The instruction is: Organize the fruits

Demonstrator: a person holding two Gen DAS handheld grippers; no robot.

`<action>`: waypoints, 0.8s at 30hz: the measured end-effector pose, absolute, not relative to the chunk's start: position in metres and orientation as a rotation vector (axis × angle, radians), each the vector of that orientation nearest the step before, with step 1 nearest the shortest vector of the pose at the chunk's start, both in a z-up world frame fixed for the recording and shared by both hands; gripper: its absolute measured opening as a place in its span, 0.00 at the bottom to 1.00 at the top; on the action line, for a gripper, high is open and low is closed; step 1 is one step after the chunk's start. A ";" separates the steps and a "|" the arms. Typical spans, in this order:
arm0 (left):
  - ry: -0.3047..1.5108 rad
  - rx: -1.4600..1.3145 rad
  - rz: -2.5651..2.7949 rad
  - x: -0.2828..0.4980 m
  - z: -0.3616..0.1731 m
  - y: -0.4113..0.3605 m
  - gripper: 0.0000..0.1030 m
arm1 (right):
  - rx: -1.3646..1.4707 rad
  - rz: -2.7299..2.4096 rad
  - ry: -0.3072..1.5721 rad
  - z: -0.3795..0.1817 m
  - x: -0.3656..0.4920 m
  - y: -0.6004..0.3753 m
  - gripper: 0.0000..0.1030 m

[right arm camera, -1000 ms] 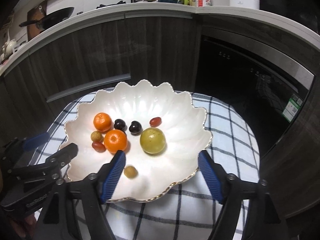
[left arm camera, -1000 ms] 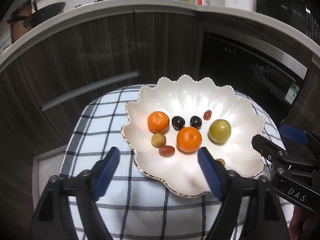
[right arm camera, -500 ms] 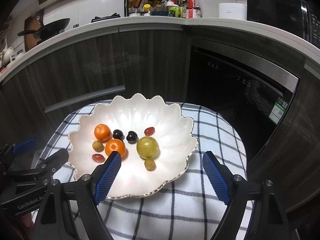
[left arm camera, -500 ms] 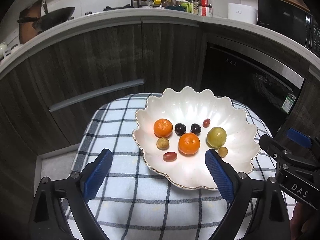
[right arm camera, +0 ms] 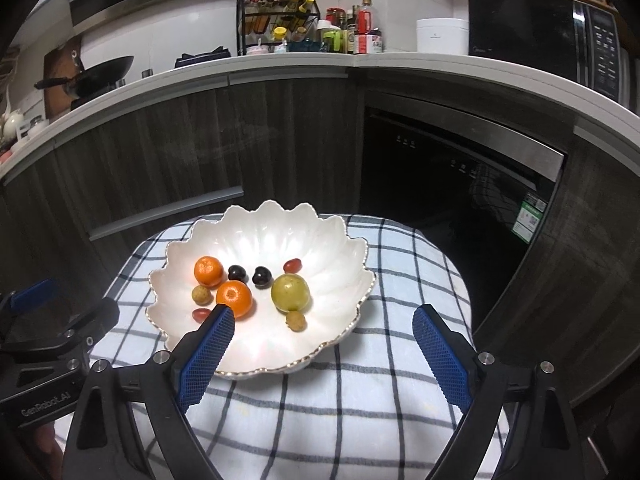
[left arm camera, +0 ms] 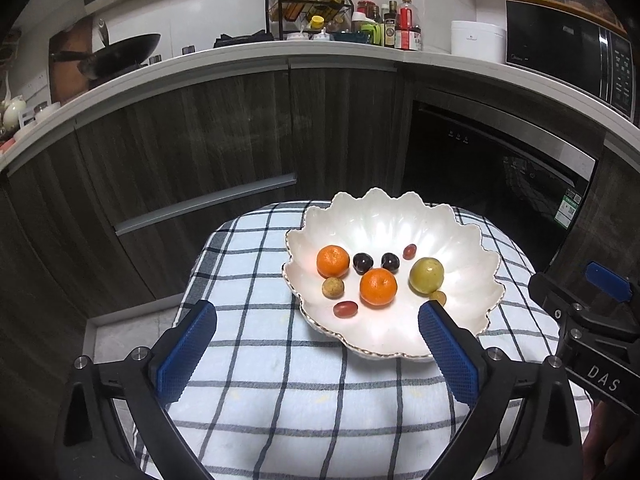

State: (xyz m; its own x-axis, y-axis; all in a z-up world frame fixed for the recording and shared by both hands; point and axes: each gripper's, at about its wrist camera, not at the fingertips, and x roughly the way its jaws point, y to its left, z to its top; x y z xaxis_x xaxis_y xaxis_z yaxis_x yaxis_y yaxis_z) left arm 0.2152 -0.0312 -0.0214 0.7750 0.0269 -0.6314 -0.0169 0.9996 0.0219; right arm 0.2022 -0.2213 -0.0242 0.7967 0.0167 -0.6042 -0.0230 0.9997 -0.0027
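On the desk [left arm camera: 280, 400], under a blue-and-white checked cloth [left arm camera: 256, 280], we find a white scalloped bowl [left arm camera: 472, 308] holding all the fruit: two oranges [left arm camera: 333, 261], two dark grapes [left arm camera: 363, 262], a green fruit [left arm camera: 426, 275], two red grapes [left arm camera: 409, 251] and two small tan fruits [left arm camera: 333, 287]. The left gripper [left arm camera: 316, 344] hangs above the cloth and the bowl's near rim, its fingers [left arm camera: 186, 354] wide and opening, gripping nothing. The right gripper [right arm camera: 324, 354] hangs over the bowl's near edge, its fingers [right arm camera: 206, 354] likewise wide, opening and empty.
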 end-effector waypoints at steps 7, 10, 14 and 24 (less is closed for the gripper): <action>0.684 0.010 0.028 0.201 -0.018 -0.030 1.00 | -0.010 -0.004 0.639 -0.018 0.182 -0.223 0.89; 0.683 0.010 0.028 0.191 -0.017 -0.028 1.00 | -0.011 -0.012 0.630 -0.016 0.175 -0.222 0.89; 0.688 0.009 0.033 0.180 -0.016 -0.025 1.00 | -0.001 -0.020 0.624 -0.014 0.165 -0.223 0.89; 0.706 0.008 0.026 0.155 -0.023 -0.020 1.00 | 0.024 -0.042 0.621 -0.014 0.133 -0.220 0.89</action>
